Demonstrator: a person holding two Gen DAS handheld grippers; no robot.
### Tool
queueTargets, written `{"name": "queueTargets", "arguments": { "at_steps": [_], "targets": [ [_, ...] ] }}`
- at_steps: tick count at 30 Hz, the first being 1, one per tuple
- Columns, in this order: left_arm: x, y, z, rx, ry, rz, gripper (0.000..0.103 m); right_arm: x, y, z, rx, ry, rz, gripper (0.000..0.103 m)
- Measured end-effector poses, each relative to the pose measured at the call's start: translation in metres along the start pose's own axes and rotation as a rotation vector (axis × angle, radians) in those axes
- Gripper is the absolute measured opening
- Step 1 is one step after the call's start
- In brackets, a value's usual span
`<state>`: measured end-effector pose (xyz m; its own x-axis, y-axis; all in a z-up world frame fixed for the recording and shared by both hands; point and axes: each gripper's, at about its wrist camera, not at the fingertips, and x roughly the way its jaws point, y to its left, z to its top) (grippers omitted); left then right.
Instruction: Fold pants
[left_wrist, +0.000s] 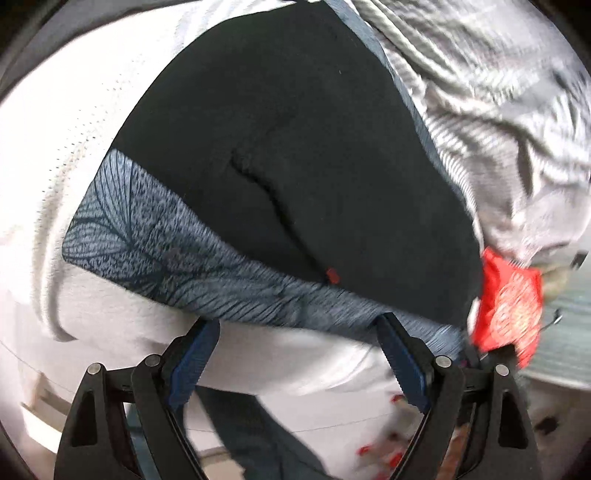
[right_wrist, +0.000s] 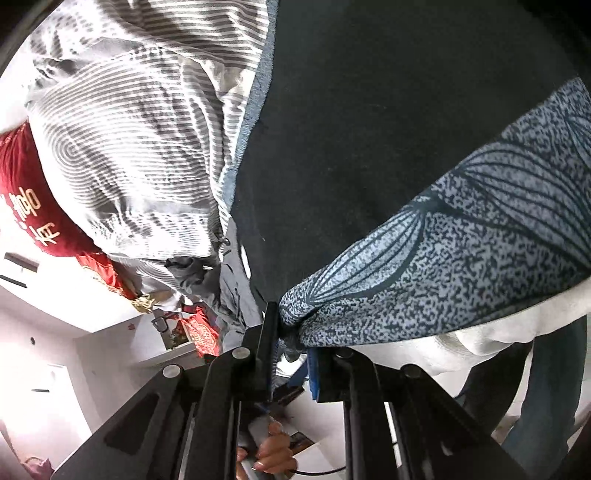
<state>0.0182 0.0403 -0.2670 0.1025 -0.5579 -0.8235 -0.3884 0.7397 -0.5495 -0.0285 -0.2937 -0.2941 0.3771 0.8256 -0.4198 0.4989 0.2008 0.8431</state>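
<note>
Right tool (right_wrist: 291, 354) clamping one pants (right_wrist: 369, 129)

Bright daylight, whites blown out, motion blur at right, heavy fisheye warp w/ dark corners

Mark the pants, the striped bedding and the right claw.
pants (left_wrist: 295, 147): left wrist view, black leg panel.
striped bedding (right_wrist: 129, 147): right wrist view, rumpled middle.
right claw (right_wrist: 291, 336): right wrist view, shut on patterned cuff.

Left gripper (left_wrist: 297, 334) jaws spread wide; right gripper (right_wrist: 291, 332) clamped tight.
</note>
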Motion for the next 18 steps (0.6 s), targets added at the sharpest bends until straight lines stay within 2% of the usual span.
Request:
{"name": "queueTargets", "arguments": {
  "at_steps": [4,12,13,14,15,16,18],
  "targets": [
    [-0.004,0.007,0.003,-0.064,-0.011,-0.049,0.088,0.006,-0.004,0.0,0.016,0.011,-0.027,0.014],
    [0.006,0.02,0.015,-0.093,-0.005,-0.01,0.088,0.01,-0.003,0.002,0.012,0.028,-0.038,0.014],
    [0.006,0.02,0.015,-0.095,-0.009,-0.008,0.082,0.013,0.0,0.003,0.012,0.031,-0.041,0.014],
    [0.006,0.018,0.016,-0.094,-0.018,-0.009,0.071,0.012,0.001,0.003,0.009,0.033,-0.045,0.014],
    [0.007,0.017,0.017,-0.085,-0.015,-0.017,0.043,0.011,0.002,0.003,0.006,0.035,-0.049,0.014],
    [0.008,0.014,0.018,-0.079,-0.009,-0.008,0.033,0.011,0.004,0.004,0.001,0.035,-0.054,0.014],
    [0.004,0.012,0.019,-0.056,-0.028,0.004,0.021,0.011,0.009,0.005,-0.007,0.035,-0.066,0.014]
  ]
}}
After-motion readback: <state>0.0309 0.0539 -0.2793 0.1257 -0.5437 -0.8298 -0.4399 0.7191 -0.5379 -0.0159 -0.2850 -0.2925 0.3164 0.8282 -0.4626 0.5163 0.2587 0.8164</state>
